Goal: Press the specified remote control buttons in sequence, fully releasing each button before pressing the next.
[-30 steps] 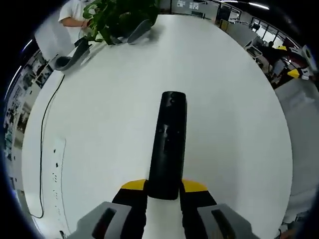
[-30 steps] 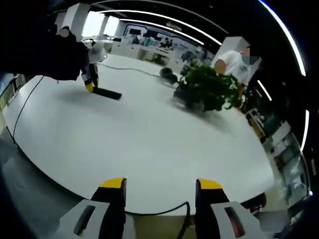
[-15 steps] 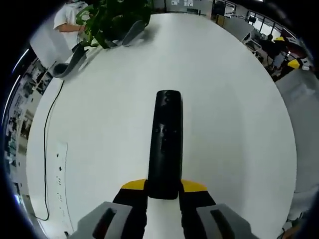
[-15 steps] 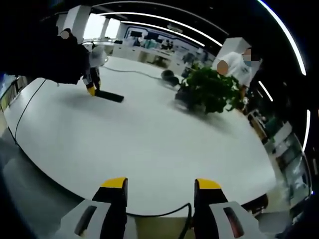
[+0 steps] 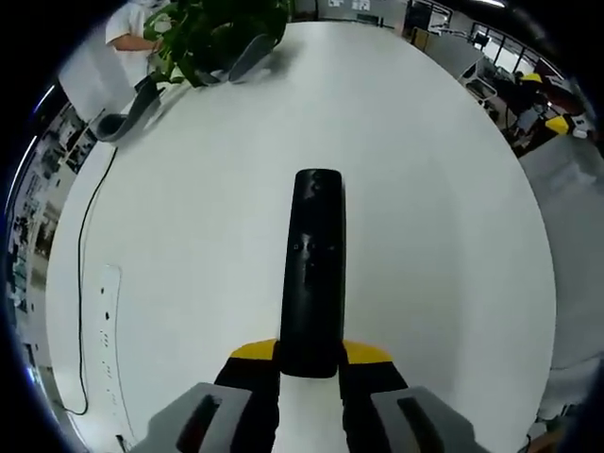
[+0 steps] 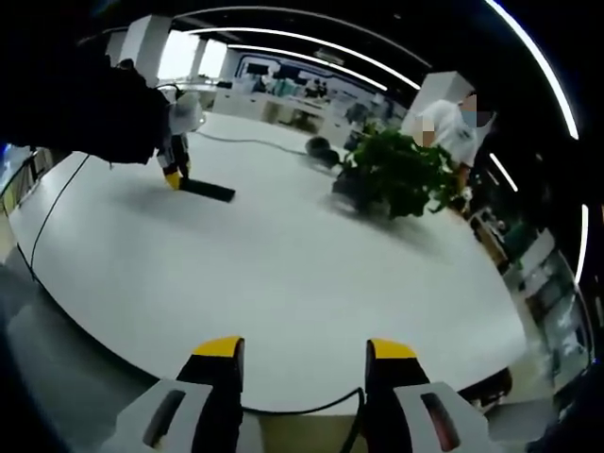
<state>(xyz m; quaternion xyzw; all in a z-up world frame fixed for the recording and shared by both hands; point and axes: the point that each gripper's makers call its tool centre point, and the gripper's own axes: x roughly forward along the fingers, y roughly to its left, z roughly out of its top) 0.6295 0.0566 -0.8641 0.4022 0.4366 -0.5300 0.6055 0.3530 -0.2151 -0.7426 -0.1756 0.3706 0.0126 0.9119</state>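
While the left gripper (image 5: pixel 310 363) pinches the near end of the black remote (image 5: pixel 312 269), its length runs forward over the white table (image 5: pixel 444 217). Right gripper (image 6: pixel 302 354), jaws spread and empty, sits at the table edge, well apart; potted plant (image 6: pixel 396 170) beyond.

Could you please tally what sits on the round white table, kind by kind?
Black slim plastic remote control: 1
Green leafy potted plant: 1
White power strip: 1
Black cable: 1
Total: 4
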